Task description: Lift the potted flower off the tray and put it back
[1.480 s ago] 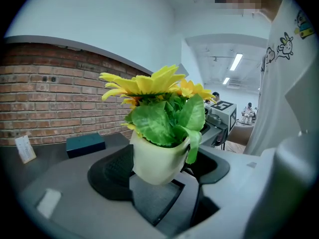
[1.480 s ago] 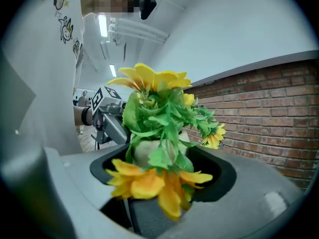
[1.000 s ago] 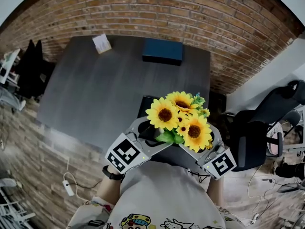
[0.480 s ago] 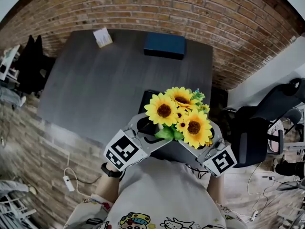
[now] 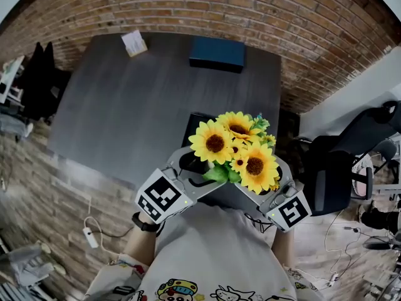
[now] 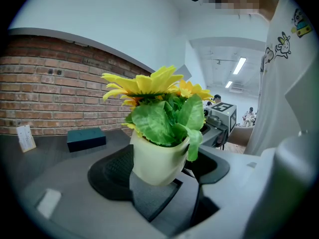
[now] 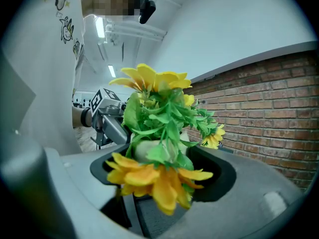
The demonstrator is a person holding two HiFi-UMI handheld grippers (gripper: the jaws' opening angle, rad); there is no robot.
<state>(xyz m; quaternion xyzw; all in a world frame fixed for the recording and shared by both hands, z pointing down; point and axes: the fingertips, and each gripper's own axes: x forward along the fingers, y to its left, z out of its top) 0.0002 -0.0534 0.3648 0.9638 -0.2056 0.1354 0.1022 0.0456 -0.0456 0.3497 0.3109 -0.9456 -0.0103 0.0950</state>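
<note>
Both are on it: my left gripper [image 5: 195,175] and right gripper [image 5: 266,190] have their jaws spread wide, clasping the potted flower [image 5: 235,149] from either side, over the dark tray [image 5: 194,123] at the counter's [image 5: 138,105] five o'clock edge.

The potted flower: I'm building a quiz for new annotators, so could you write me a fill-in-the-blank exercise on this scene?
1. The potted flower has ____ blooms with dark centres.
2. The left claw and the right claw each have the flower's ____ between their jaws.
3. The dark blue box lies on the table, at the edge nearest the ____ wall.

Missing words: yellow; pot; brick.
</note>
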